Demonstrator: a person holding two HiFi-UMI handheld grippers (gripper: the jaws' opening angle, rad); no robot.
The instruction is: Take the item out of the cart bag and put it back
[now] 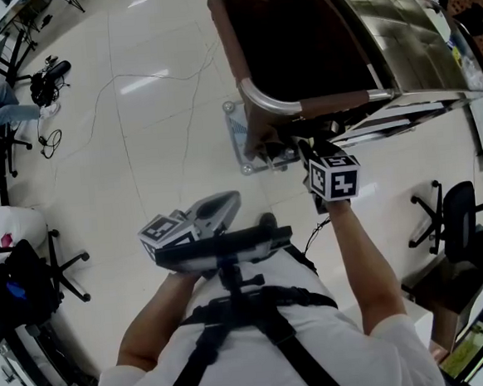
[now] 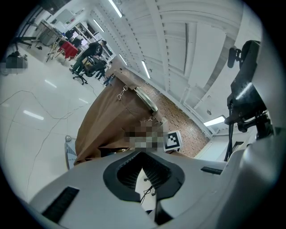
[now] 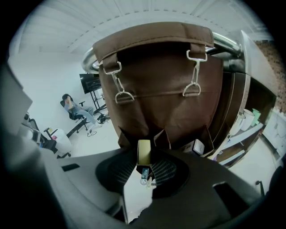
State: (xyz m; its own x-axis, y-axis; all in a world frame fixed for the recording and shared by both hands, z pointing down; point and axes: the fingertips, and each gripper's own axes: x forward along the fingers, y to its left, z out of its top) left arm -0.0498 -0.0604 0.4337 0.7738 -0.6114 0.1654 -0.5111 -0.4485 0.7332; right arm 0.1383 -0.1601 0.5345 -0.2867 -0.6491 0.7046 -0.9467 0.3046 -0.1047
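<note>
Cart bag (image 3: 161, 89): brown, soft-sided, hung off the cart's chrome rail (image 3: 89, 60) by strap loops and snap hooks (image 3: 118, 85). The mouth is held open by the frame, but the walls look like they'll give if pushed. The right gripper (image 3: 143, 169) is down at the bag's near end wall, below the rim and outside the bag. Its jaws are partly closed and pinch a flat yellowish packet (image 3: 144, 151). The packet sits edge-on between the pads and sticks out forward, with a small printed label at the gripped end. So the item is in the right jaws, close to the bag's outer face, not inside it. My read is that it's light, thin and fairly stiff like card, so not fragile, but the smooth faces and narrow pinch mean it could pivot or slip if it catches fabric. A better hold would be on the broad faces near the middle, not the very end. Going back in means lifting over the rail and lowering it flat-edge first, clear of the hooks. The left gripper (image 2: 144, 172) is held low by the body, jaws apart with nothing between them, only floor (image 2: 40, 129) and a cable (image 2: 149, 192) visible through the gap.
</note>
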